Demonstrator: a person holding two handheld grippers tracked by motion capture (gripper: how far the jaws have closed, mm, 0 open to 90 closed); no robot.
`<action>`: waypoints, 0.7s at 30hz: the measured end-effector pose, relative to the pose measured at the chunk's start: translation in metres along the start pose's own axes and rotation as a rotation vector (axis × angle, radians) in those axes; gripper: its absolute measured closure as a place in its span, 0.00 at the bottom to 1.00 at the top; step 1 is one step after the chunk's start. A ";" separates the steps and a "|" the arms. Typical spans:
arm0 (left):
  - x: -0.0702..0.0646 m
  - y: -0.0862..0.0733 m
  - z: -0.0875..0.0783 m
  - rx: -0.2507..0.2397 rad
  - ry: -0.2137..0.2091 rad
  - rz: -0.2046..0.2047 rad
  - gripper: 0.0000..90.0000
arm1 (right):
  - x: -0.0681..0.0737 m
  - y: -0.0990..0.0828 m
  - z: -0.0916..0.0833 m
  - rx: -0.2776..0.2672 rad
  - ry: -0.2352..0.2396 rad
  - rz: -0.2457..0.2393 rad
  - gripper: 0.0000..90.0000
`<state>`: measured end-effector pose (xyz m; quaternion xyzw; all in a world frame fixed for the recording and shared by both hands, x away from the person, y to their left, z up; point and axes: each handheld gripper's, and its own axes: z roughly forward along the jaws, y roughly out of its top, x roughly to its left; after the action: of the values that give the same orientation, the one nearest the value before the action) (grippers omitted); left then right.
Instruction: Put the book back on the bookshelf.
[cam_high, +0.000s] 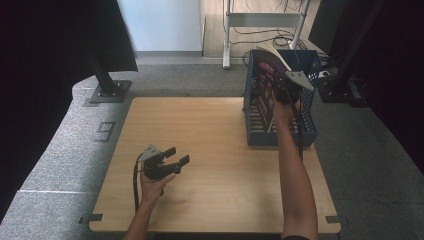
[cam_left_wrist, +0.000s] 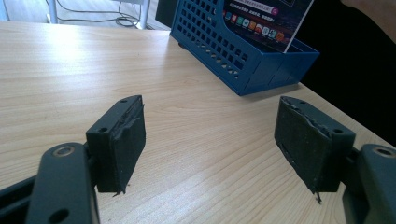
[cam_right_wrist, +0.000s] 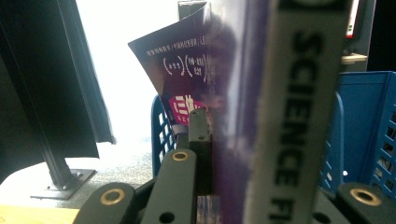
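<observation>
A blue slotted basket (cam_high: 280, 138) stands at the far right of the wooden table (cam_high: 215, 150). A dark magazine (cam_high: 265, 80) with a colourful cover stands upright in it, leaning a little. My right gripper (cam_high: 283, 93) is over the basket, shut on the magazine's edge. In the right gripper view the magazine (cam_right_wrist: 187, 70) is pinched in the right gripper (cam_right_wrist: 233, 140), its spine lettered "SCIENCE", with the basket (cam_right_wrist: 369, 121) behind. My left gripper (cam_high: 178, 155) hovers low over the near left of the table, open and empty. The left gripper (cam_left_wrist: 210, 135) looks towards the basket (cam_left_wrist: 224, 56) and magazine (cam_left_wrist: 266, 18).
A black post on a base plate (cam_high: 107, 90) stands on the grey carpet beyond the table's far left corner, under a dark curtain. A white frame (cam_high: 227, 35) and floor cables (cam_high: 270, 37) lie behind the basket. Dark equipment (cam_high: 345, 85) sits to its right.
</observation>
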<state>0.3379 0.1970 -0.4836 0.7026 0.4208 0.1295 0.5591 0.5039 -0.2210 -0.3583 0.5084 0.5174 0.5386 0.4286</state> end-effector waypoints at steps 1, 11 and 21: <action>0.000 0.000 0.000 0.002 0.000 0.000 0.27 | 0.000 0.000 0.001 0.001 0.000 0.003 0.91; 0.001 0.000 0.000 0.001 0.001 -0.003 0.27 | 0.002 -0.001 0.009 0.001 -0.006 0.001 0.91; 0.004 0.000 0.000 -0.001 0.001 -0.010 0.27 | 0.009 -0.007 0.017 -0.003 0.010 -0.020 0.91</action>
<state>0.3400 0.1996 -0.4851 0.7002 0.4245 0.1274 0.5597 0.5191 -0.2099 -0.3650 0.4998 0.5238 0.5376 0.4322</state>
